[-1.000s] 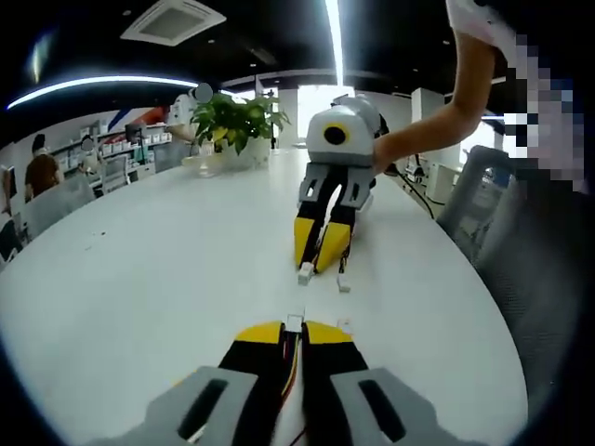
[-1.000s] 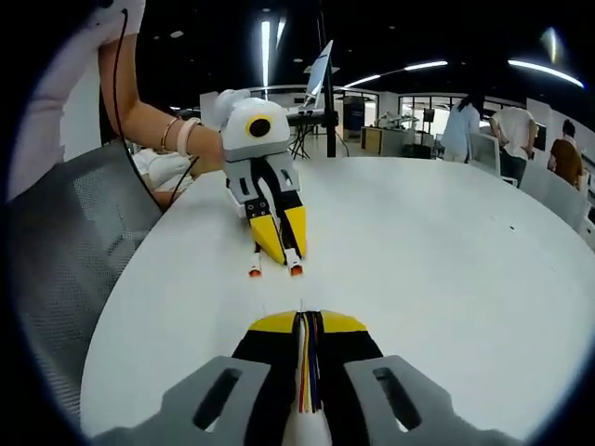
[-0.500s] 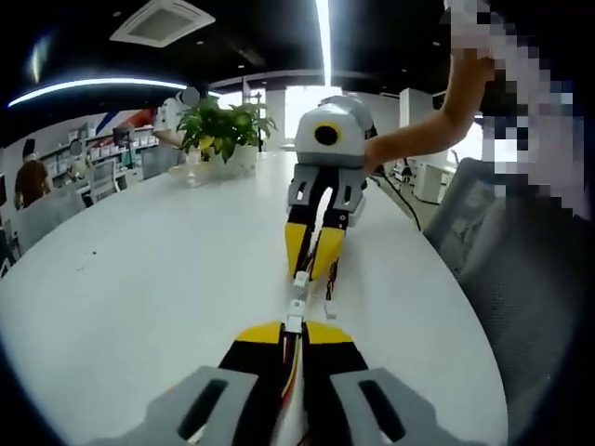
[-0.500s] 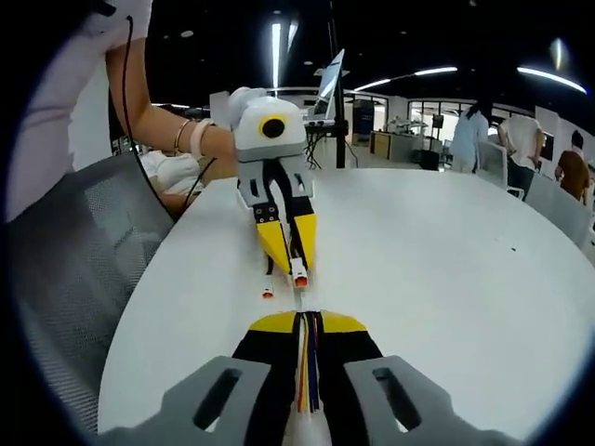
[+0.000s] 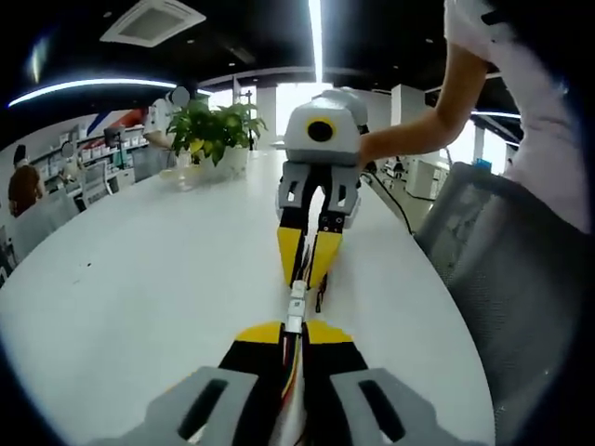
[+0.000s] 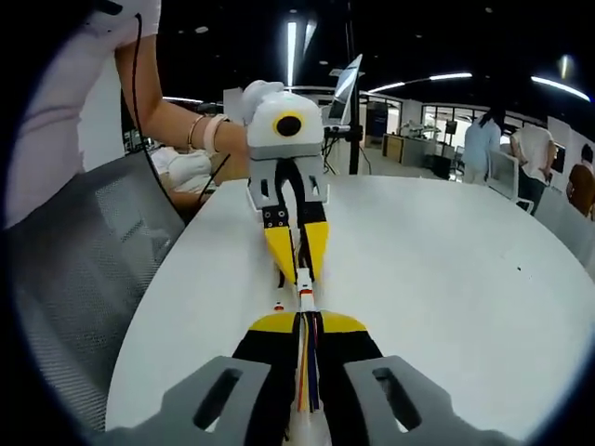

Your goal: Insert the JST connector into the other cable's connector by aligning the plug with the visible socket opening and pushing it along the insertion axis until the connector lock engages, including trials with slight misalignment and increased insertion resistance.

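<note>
- In the left gripper view, my left gripper [image 5: 294, 336] has its yellow-tipped jaws pinched narrow on a bundle of coloured wires [image 5: 292, 372] that runs out between them and ends in a white connector [image 5: 295, 322] just past the tips.
- Straight ahead, the right gripper [image 5: 307, 276] points back at me over the white table [image 5: 139, 279], its jaws also drawn close on its own cable. Its white connector [image 5: 297, 295] meets mine end to end between the two sets of tips; I cannot tell how deep the plug sits or whether the lock has caught.
- A person's arm [image 5: 418, 130] reaches in from the right to that gripper. A grey mesh chair [image 5: 502, 279] stands near right of the table edge, and a potted plant [image 5: 218, 130] sits far left on the table. Nothing lies between the two grippers apart from the connectors.
- In the right gripper view, my right gripper [image 6: 305, 327] is closed tight on a cable of red, yellow and dark wires [image 6: 307, 372].
- The left gripper [image 6: 297, 265] faces me, jaws narrow, and a white connector with an orange mark [image 6: 304, 295] sits between its tips and mine, touching both.
- A small white and orange piece [image 6: 278, 307] lies on the table [image 6: 446, 279] just left of the joint.
- A mesh chair [image 6: 84, 288] is near left, a wrist with a bracelet [image 6: 216, 130] is behind the left gripper, and people [image 6: 507, 149] stand far right.
</note>
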Tool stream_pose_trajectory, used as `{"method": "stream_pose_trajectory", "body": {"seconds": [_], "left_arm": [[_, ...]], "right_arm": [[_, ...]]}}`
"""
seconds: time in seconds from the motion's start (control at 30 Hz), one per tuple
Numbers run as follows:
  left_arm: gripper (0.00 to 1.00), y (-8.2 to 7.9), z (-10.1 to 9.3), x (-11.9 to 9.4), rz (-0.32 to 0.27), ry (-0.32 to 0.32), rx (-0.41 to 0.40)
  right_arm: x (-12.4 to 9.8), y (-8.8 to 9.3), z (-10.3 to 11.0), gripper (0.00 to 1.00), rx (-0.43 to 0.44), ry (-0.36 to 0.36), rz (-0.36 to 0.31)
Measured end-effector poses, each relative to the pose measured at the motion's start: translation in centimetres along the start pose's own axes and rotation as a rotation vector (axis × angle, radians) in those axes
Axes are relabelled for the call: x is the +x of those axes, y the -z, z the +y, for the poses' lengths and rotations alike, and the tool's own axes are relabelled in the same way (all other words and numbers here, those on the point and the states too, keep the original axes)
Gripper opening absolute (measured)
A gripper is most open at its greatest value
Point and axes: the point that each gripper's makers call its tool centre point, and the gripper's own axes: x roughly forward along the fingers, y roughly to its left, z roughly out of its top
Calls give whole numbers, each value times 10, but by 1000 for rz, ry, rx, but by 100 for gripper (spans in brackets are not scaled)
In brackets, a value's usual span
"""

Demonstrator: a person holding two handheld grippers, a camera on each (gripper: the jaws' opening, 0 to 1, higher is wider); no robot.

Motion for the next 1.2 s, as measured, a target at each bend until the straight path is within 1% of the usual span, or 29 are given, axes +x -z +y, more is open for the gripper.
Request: {"method": "stream_pose_trajectory", "body": {"seconds": [0.2, 0.43, 0.57, 0.7, 0.77, 0.93, 1.03, 1.2], "left_arm": [[0, -3, -1, 1, 1, 3, 7], [0, -9, -2, 3, -4, 8, 37], [0, -12, -2, 2, -27, 12, 44], [0, -21, -3, -2, -66, 19, 49], [0, -25, -3, -3, -86, 22, 49], [0, -27, -6, -1, -91, 35, 67], [0, -26, -9, -1, -85, 42, 83], [0, -28, -10, -1, -86, 47, 92]], "right_arm": [[0, -1, 1, 4, -9, -4, 8], [0, -5, 2, 4, -18, -8, 1], [-3, -6, 0, 4, -1, -14, -21], [-8, -11, -1, 4, 22, -24, -61], [-9, -12, -1, 4, 26, -26, -70], [-9, -14, 2, 3, 18, -41, -80], [-9, -11, 4, 3, 10, -48, -71], [-12, -12, 4, 3, 11, -54, -77]]}}
